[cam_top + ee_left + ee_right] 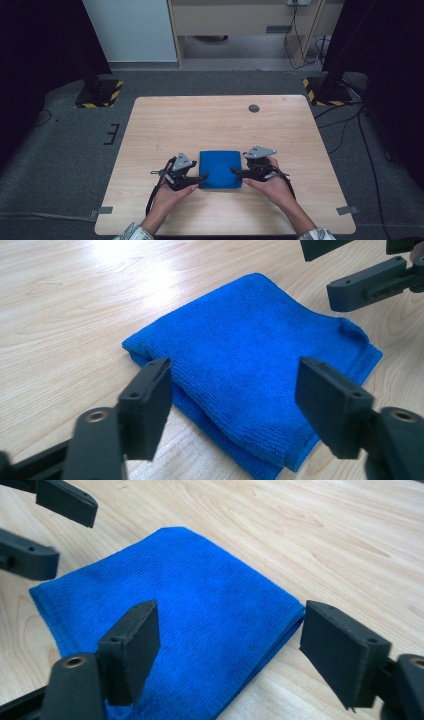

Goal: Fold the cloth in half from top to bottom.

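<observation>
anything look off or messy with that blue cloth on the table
Nothing stands out. The blue cloth lies folded and flat on the wooden table, edges roughly lined up, with one corner slightly curled in the left gripper view. The left tongs and right tongs sit open at its sides, not pinching it.

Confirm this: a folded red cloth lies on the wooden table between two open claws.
Wrong in one respect: the cloth is blue, not red, as the high view shows. It does lie folded on the wooden table, between the open left claw and right claw.
</observation>
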